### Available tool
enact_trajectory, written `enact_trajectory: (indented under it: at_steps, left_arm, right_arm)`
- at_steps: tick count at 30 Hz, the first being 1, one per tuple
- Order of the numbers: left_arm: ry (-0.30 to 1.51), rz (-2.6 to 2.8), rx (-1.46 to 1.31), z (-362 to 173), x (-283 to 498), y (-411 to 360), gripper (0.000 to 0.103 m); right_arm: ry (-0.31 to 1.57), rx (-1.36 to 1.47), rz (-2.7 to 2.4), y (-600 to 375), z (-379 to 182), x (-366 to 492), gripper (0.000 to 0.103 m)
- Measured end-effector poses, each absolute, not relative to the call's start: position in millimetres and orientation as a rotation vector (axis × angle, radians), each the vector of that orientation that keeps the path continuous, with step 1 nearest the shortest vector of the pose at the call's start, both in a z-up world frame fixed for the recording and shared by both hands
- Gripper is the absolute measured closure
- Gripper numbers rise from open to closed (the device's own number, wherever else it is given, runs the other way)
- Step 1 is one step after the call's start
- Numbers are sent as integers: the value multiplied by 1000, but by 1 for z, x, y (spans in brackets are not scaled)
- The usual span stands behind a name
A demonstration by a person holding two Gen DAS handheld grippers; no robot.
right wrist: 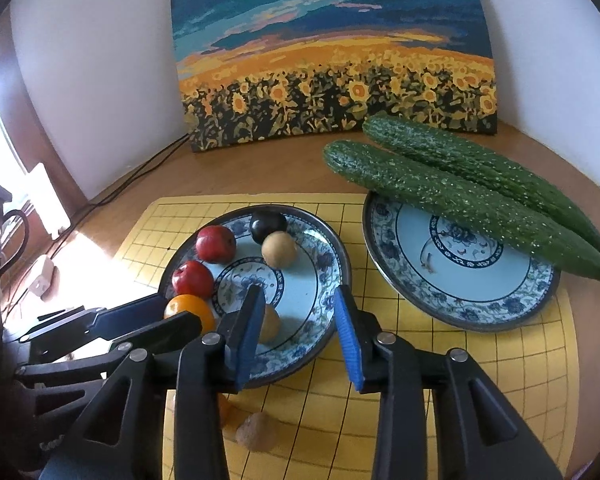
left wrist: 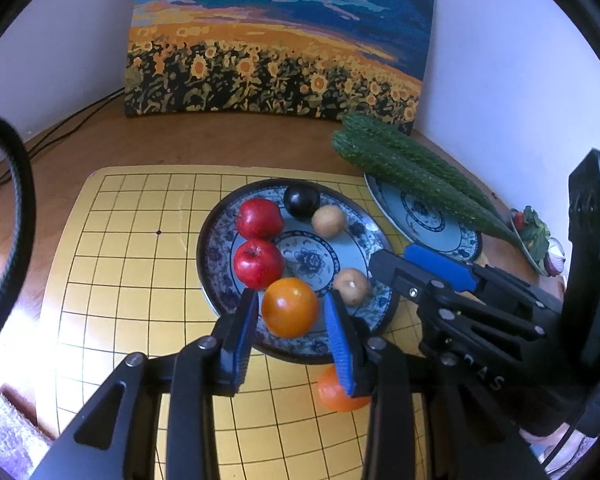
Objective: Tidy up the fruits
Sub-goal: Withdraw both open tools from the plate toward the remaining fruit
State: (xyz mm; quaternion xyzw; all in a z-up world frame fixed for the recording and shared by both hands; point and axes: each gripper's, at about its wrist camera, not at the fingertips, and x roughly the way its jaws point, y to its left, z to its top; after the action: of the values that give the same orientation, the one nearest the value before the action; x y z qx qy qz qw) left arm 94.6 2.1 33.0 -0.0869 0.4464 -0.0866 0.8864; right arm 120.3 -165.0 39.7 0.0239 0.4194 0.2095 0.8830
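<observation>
Over the near rim of the blue-patterned plate, my left gripper is shut on an orange round fruit, with a pad against each side. The plate also carries two red apples, a dark plum and two brown fruits. My right gripper stands open above the plate's near side. The nearer brown fruit rests on the plate beside its left finger, with nothing pressing on it. Seen from the left wrist, the right gripper comes in from the right.
A second patterned plate at the right holds two cucumbers. Another orange fruit and a lumpy brown fruit lie on the yellow grid mat near me. A sunflower painting leans on the wall, with cables to its left.
</observation>
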Motion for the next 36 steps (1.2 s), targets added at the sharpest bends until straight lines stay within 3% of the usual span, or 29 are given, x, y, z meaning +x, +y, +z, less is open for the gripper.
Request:
enact_trajectory:
  at_steps: [14, 36]
  left_arm:
    - [938, -167, -161, 42, 72, 2, 67]
    - [955, -181, -173, 37, 34, -1, 66]
  right_arm:
    - [877, 39, 443, -169, 56, 79, 60]
    - [882, 72, 405, -188, 49, 30, 59]
